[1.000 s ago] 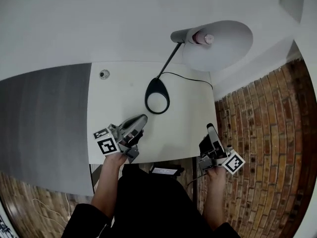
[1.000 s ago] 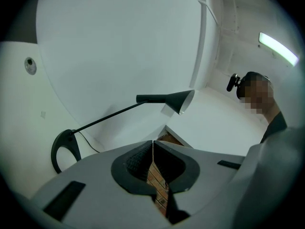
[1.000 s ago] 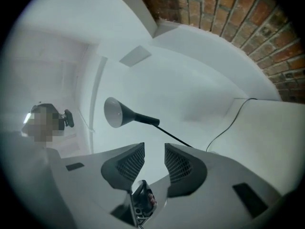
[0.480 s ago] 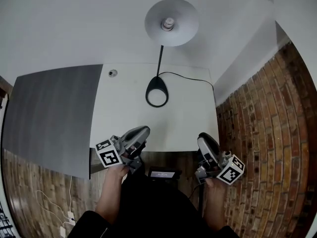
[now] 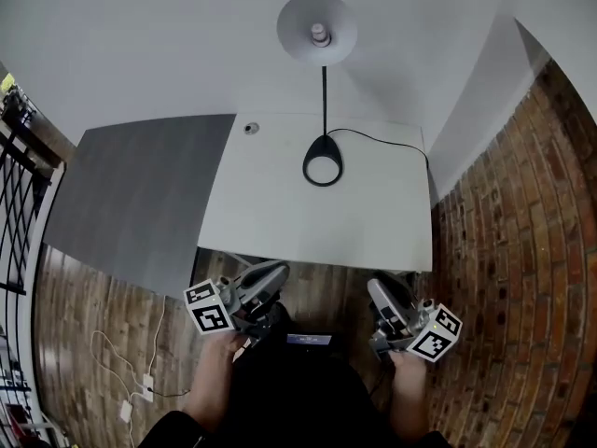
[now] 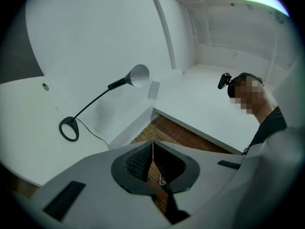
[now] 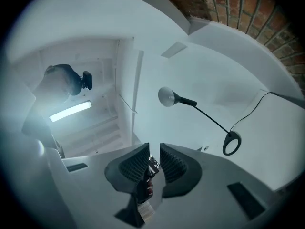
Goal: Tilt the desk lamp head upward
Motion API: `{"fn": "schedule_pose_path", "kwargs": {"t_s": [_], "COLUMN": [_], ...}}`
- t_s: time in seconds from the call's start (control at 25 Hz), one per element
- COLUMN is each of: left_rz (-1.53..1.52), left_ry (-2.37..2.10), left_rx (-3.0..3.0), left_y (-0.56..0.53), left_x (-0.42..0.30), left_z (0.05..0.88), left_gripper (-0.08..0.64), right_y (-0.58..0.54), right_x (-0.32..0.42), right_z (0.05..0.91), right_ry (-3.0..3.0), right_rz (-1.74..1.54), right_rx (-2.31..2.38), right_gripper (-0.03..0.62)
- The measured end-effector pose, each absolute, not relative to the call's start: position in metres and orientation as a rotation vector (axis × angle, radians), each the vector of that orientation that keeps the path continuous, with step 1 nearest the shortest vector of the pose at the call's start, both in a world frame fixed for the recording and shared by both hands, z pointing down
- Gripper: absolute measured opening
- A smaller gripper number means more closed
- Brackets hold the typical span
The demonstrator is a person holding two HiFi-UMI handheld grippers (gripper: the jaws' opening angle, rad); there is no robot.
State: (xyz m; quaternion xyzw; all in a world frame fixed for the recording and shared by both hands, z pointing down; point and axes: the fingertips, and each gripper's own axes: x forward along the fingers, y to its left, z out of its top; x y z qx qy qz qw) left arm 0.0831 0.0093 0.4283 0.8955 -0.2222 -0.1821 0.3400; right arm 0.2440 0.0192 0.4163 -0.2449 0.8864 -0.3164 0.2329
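In the head view we see the white surface point(image 5: 308, 222) at mid-frame, with the desk lamp point(image 5: 324, 110) at its far edge and the lamp head point(image 5: 317, 28) at top centre. Left tongs point(image 5: 270, 273) and right tongs point(image 5: 378, 289) point up-frame below the near edge, over wooden floor point(image 5: 112, 278). Only the gripper views show jaws: left together and empty, right narrowly apart, just closing on nothing.

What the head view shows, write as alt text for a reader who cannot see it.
A desk lamp stands toward the back of a white desk, its round head showing the bulb. Both grippers hang short of the near edge, touching nothing: the left gripper shut, the right gripper with jaws just been closing, empty.
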Motion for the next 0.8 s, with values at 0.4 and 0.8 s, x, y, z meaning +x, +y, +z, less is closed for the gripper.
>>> {"fn": "schedule_pose_path", "kwargs": {"t_s": [0.4, 0.8], "left_rz": [-0.493, -0.567], "left_ry": [-0.461, -0.383], "left_rx": [2.419, 2.392], "left_y": [0.028, 0.051], "left_x": [0.09, 0.051], "left_z": [0.39, 0.392], "left_gripper": [0.012, 0.012], "right_y": [0.038, 0.068], "right_x": [0.227, 0.173], "right_z": [0.39, 0.382], "right_ry": [2.421, 2.48], "right_rz": [-0.768, -0.778], "right_rx": [-0.667, -0.742], "right_gripper": [0.052, 0.025]}}
